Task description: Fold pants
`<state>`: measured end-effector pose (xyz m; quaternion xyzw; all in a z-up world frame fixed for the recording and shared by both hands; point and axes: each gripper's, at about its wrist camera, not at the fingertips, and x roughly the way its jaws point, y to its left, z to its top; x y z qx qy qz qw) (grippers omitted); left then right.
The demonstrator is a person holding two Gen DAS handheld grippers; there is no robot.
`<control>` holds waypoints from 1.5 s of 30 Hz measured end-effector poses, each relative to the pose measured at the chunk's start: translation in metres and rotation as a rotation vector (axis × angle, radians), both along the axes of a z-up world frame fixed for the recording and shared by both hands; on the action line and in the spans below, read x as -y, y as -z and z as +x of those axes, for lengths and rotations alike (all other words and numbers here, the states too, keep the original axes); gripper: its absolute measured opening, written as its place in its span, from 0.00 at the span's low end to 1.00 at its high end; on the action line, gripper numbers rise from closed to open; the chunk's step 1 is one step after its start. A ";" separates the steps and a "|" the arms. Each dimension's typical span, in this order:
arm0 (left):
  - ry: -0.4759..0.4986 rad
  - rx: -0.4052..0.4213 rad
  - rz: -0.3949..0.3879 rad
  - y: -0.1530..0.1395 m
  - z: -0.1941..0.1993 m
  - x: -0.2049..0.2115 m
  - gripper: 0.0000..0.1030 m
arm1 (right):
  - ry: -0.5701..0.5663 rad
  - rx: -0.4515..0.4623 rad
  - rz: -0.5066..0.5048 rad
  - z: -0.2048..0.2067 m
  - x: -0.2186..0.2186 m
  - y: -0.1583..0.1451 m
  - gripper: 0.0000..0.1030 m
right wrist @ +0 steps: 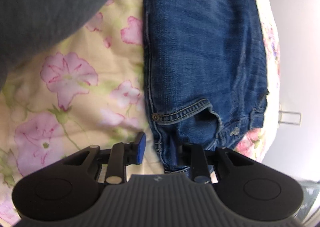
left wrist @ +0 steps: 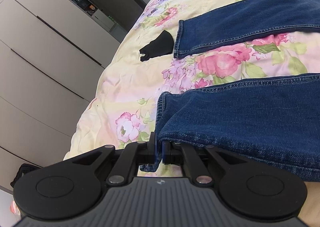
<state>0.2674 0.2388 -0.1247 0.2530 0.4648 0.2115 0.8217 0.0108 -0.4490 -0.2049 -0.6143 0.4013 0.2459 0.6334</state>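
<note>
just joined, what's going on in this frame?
A person with a handheld gripper in each hand is starting to fold blue jeans laid out on a floral bedspread. The left gripper is shut on the hem corner of the nearer leg. The right gripper is open at the waistband end by the pocket, with denim between its fingers but not clamped. The legs lie apart, so no fold has been made yet. A small black item sits by the far hem.
</note>
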 end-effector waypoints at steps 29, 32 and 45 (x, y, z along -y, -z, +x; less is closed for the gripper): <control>-0.090 0.181 -0.030 -0.081 0.126 -0.004 0.04 | 0.583 0.608 0.443 0.158 0.024 -0.164 0.01; -0.097 0.179 -0.010 -0.079 0.170 0.001 0.05 | 0.613 0.611 0.432 0.208 0.027 -0.166 0.01; 0.019 -0.081 0.241 0.024 0.327 0.043 0.05 | 0.728 0.393 0.332 0.412 0.041 -0.065 0.01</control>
